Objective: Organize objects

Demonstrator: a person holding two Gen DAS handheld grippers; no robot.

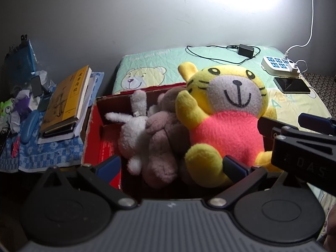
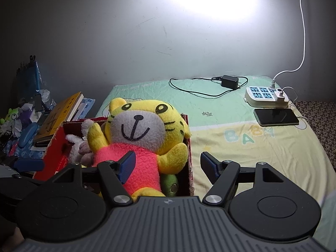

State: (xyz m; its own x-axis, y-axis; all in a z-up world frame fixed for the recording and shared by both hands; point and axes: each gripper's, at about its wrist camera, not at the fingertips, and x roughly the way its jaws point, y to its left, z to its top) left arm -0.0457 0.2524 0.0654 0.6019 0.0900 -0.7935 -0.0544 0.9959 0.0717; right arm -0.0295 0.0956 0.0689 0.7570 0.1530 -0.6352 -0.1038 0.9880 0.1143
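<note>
Sitting in the red box (image 1: pixel 98 145) on the bed (image 2: pixel 241 147) — a yellow tiger toy (image 1: pixel 226 113) with a pink tummy and a smiling grey face, leaning on a white bunny (image 1: pixel 134 124) and a brown teddy (image 1: pixel 163 138). Left claw (image 1: pixel 172 163) spread wide over the toys, holding nothing. Right claw (image 2: pixel 166 166) wide open too — one blue pad in front of the pink tummy, the other past the box wall. Farther back, a phone (image 2: pixel 275 116) and power strip (image 2: pixel 264 96).

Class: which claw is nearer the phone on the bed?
Right. The right claw straddles the box's right wall, on the phone's side; the left claw sits at the box's left part, farther away.
</note>
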